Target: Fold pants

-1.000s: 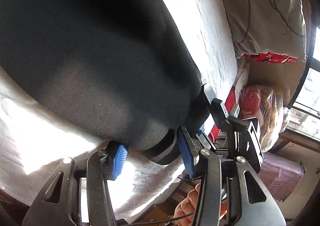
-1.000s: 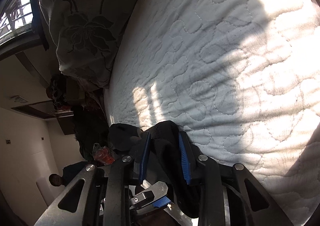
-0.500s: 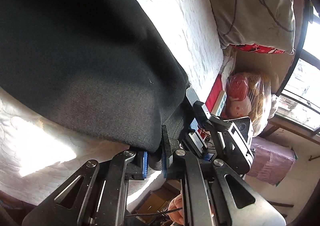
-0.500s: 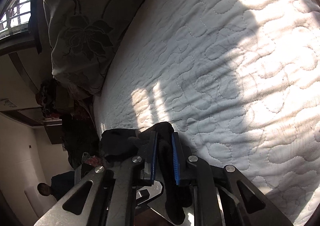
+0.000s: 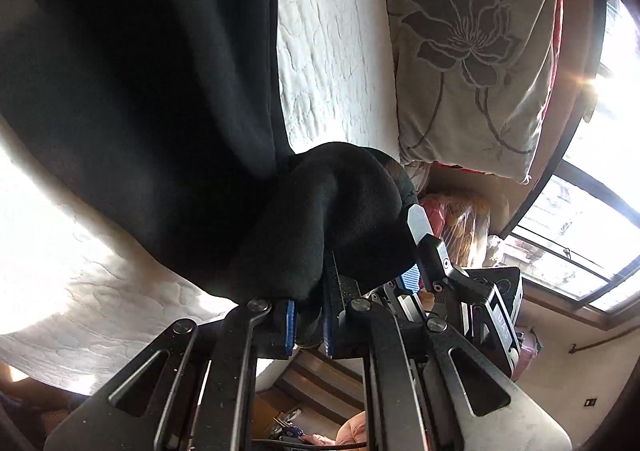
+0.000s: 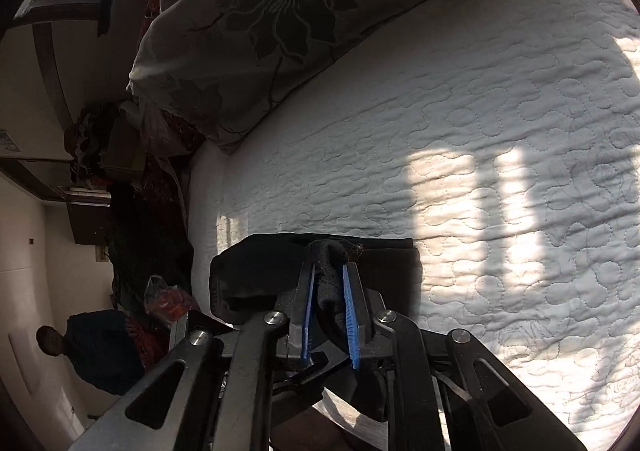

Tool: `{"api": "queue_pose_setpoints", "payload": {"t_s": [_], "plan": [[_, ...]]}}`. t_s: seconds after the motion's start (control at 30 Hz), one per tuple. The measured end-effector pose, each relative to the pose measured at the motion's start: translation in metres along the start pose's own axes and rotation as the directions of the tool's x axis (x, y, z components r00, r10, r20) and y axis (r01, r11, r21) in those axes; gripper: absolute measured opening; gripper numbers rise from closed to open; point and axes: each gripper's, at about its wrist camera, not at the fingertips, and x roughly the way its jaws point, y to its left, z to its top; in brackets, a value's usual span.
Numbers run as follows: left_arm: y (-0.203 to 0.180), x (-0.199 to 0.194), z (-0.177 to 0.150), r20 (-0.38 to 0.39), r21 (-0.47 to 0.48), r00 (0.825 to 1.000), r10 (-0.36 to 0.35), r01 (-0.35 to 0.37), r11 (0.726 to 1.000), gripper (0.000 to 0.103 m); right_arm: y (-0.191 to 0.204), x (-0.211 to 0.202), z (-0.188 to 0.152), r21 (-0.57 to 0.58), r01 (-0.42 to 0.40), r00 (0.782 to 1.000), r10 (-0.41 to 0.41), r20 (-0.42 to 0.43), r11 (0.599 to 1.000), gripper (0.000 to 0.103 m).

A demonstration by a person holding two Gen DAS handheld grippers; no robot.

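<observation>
The black pants (image 5: pixel 132 91) hang and stretch over the white quilted bed (image 5: pixel 332 43) in the left wrist view, filling its upper left. My left gripper (image 5: pixel 308 315) is shut on a bunched edge of the pants. The right gripper's body shows just to its right. In the right wrist view my right gripper (image 6: pixel 328 311) is shut on another black edge of the pants (image 6: pixel 256 271), raised a little above the bed (image 6: pixel 480 131).
A large grey pillow with a dark flower print (image 6: pixel 256 11) lies at the head of the bed, also in the left wrist view (image 5: pixel 472 51). Beside the bed are clutter and bags (image 6: pixel 160 291). A person (image 6: pixel 92 347) stands at the far left.
Both grippers closed on the pants edge, which was loose between open jaws a second ago. Both have lifted and drawn the fabric, bunching it at the left gripper.
</observation>
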Motion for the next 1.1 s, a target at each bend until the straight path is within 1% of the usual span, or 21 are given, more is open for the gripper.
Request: {"api": "queue_pose_setpoints", "payload": {"t_s": [0.03, 0.1, 0.17, 0.23, 0.27, 0.3, 0.37, 0.4, 0.43, 0.5, 0.57, 0.63, 0.7, 0.77, 0.8, 0.87, 0.93, 0.97, 1.0, 1.07, 1.1], "plan": [[0.008, -0.009, 0.008, 0.006, -0.02, 1.0, -0.003, 0.003, 1.0, 0.008, 0.008, 0.011, -0.001, -0.005, 0.0, 1.0, 0.0, -0.009, 1.0, 0.017], [0.019, -0.022, 0.022, 0.02, -0.053, 1.0, 0.002, -0.001, 0.999, 0.008, 0.023, 0.033, -0.003, -0.011, -0.01, 0.999, 0.01, -0.035, 1.0, 0.018], [0.032, -0.032, 0.033, 0.011, -0.087, 1.0, -0.002, 0.003, 0.996, 0.008, 0.034, 0.054, -0.007, -0.002, -0.016, 0.998, 0.016, -0.054, 1.0, 0.022], [0.042, -0.042, 0.042, 0.0, -0.108, 1.0, -0.006, 0.006, 0.994, 0.008, 0.041, 0.072, -0.009, 0.022, -0.036, 0.997, 0.037, -0.063, 0.999, 0.032], [0.043, -0.047, 0.045, -0.006, -0.109, 1.0, -0.005, 0.004, 0.994, 0.009, 0.046, 0.082, -0.011, 0.041, -0.06, 0.996, 0.062, -0.07, 0.997, 0.035], [0.045, -0.052, 0.048, -0.006, -0.108, 1.0, -0.002, 0.001, 0.994, 0.009, 0.048, 0.088, -0.013, 0.06, -0.084, 0.993, 0.089, -0.081, 0.995, 0.042], [0.048, -0.064, 0.051, -0.009, -0.086, 1.0, -0.001, 0.0, 0.996, 0.012, 0.052, 0.099, -0.018, 0.094, -0.142, 0.984, 0.151, -0.092, 0.985, 0.05], [0.049, -0.068, 0.052, -0.006, -0.074, 1.0, 0.007, -0.007, 0.997, 0.015, 0.055, 0.103, -0.019, 0.093, -0.151, 0.983, 0.159, -0.089, 0.984, 0.056], [0.05, -0.074, 0.053, -0.004, -0.069, 1.0, 0.012, -0.012, 0.998, 0.015, 0.057, 0.109, -0.02, 0.082, -0.131, 0.986, 0.139, -0.091, 0.988, 0.061], [0.051, -0.082, 0.054, 0.005, -0.051, 1.0, 0.027, -0.027, 0.998, 0.016, 0.054, 0.119, -0.023, 0.068, -0.051, 0.993, 0.058, -0.107, 0.996, 0.061], [0.053, -0.097, 0.053, 0.016, -0.009, 0.999, 0.044, -0.043, 0.999, 0.015, 0.05, 0.125, -0.025, 0.094, -0.05, 0.992, 0.06, -0.112, 0.994, 0.061], [0.046, -0.107, 0.051, 0.044, 0.063, 0.996, 0.073, -0.075, 0.995, 0.015, 0.05, 0.118, -0.027, 0.093, -0.08, 0.992, 0.088, -0.087, 0.992, 0.061], [0.038, -0.118, 0.047, 0.095, 0.15, 0.99, 0.108, -0.122, 0.981, 0.015, 0.055, 0.102, -0.032, 0.071, -0.133, 0.989, 0.137, -0.052, 0.989, 0.061], [0.033, -0.13, 0.046, 0.157, 0.241, 0.977, 0.143, -0.178, 0.954, 0.015, 0.058, 0.081, -0.044, 0.044, -0.164, 0.986, 0.165, -0.02, 0.985, 0.061], [0.029, -0.133, 0.045, 0.179, 0.267, 0.971, 0.156, -0.201, 0.943, 0.015, 0.057, 0.071, -0.051, 0.04, -0.178, 0.984, 0.179, -0.004, 0.983, 0.063], [0.023, -0.137, 0.045, 0.202, 0.315, 0.968, 0.149, -0.208, 0.926, 0.015, 0.048, 0.055, -0.071, 0.057, -0.199, 0.98, 0.197, 0.026, 0.978, 0.069], [0.017, -0.134, 0.043, 0.192, 0.369, 0.97, 0.151, -0.213, 0.905, 0.018, 0.034, 0.048, -0.093, 0.094, -0.218, 0.976, 0.214, 0.05, 0.971, 0.075], [0.014, -0.129, 0.042, 0.18, 0.392, 0.97, 0.166, -0.225, 0.892, 0.024, 0.027, 0.05, -0.102, 0.122, -0.217, 0.976, 0.212, 0.047, 0.969, 0.075], [0.01, -0.122, 0.042, 0.169, 0.412, 0.968, 0.186, -0.241, 0.879, 0.027, 0.017, 0.054, -0.108, 0.155, -0.213, 0.977, 0.209, 0.043, 0.965, 0.075], [0.002, -0.108, 0.039, 0.151, 0.456, 0.964, 0.218, -0.264, 0.85, 0.027, 0.005, 0.064, -0.112, 0.201, -0.221, 0.975, 0.215, 0.049, 0.954, 0.075], [-0.002, -0.101, 0.038, 0.143, 0.478, 0.962, 0.232, -0.273, 0.835, 0.027, 0.0, 0.069, -0.112, 0.228, -0.208, 0.978, 0.199, 0.062, 0.951, 0.075]]}}
